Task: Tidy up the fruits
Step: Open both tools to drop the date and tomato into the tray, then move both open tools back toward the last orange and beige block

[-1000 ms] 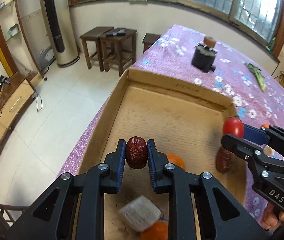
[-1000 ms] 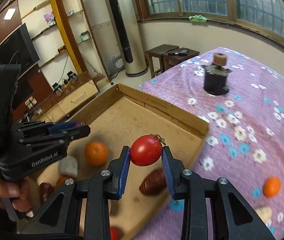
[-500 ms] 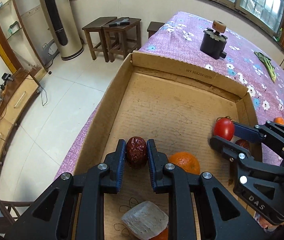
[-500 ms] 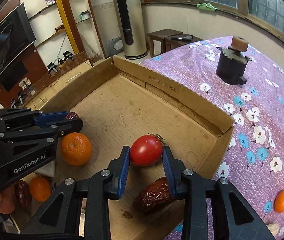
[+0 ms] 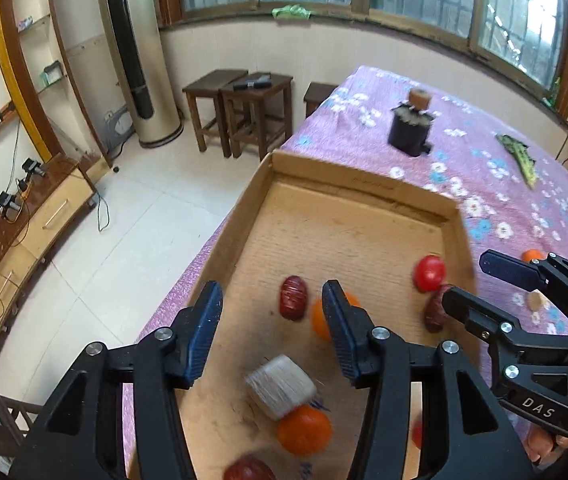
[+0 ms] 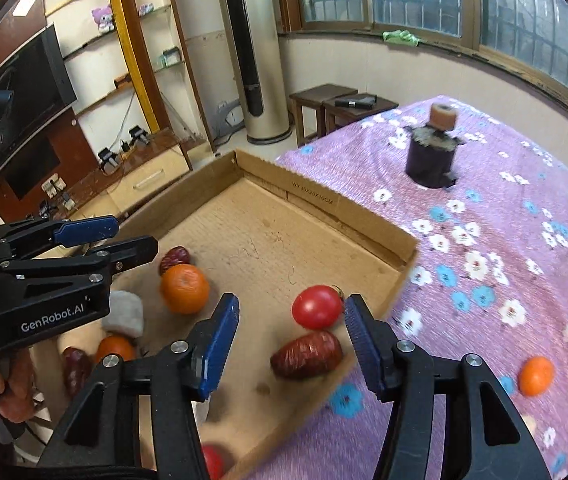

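While both grippers have just been opening, the left gripper [image 5: 269, 326] is released above the date [image 5: 293, 297] in the cardboard box [image 5: 358, 184]. With the right gripper [image 6: 290, 338] also released, the tomato [image 6: 316, 306] lies beside another date [image 6: 307, 354].

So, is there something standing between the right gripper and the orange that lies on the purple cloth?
Nothing visible. The right gripper is open over the box corner, and the orange lies to its right on the purple cloth, outside the cardboard box. Only bare cloth lies between them.
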Demonstrator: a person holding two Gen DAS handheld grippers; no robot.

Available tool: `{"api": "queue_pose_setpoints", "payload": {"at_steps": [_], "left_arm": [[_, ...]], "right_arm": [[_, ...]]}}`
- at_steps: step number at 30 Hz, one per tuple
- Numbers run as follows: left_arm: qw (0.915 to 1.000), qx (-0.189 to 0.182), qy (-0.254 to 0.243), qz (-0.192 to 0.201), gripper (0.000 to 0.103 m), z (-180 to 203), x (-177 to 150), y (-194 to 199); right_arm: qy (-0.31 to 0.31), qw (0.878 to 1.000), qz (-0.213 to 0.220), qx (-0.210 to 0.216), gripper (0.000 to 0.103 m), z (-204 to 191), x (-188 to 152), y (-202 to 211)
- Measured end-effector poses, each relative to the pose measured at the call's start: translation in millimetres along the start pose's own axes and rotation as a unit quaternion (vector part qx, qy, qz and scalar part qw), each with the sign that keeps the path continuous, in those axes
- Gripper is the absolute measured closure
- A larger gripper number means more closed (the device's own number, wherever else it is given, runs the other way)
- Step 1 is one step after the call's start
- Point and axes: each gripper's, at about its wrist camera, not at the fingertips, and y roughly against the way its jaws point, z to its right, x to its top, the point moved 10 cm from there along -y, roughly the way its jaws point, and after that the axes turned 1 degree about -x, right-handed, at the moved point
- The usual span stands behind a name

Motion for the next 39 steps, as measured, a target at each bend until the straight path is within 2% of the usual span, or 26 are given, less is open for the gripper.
{"api": "queue_pose_setpoints", "payload": {"at_steps": [4, 7, 17, 39], "left_arm": [[0.9997, -0.011, -0.003, 0.021, 0.047, 15, -4, 21], [0.9992, -0.025, -0.007, 0.029, 0.047, 28, -8, 33], [0.9978, -0.058, -0.02, 0.026, 0.047, 62, -30, 52], [0.9938, -0.097, -0.048, 0.022, 0.044, 119, -43, 66]], "right_arm": [[-0.012, 1.0, 0.019, 0.0, 0.046, 5, -11, 32], [-0.022, 0.999, 0.028, -0.002, 0.046, 10, -21, 52], [-0.048, 0.997, 0.041, -0.035, 0.046, 44, -59, 102], [-0.116, 0.989, 0.044, -0.082, 0.046, 118, -111, 143]]}}
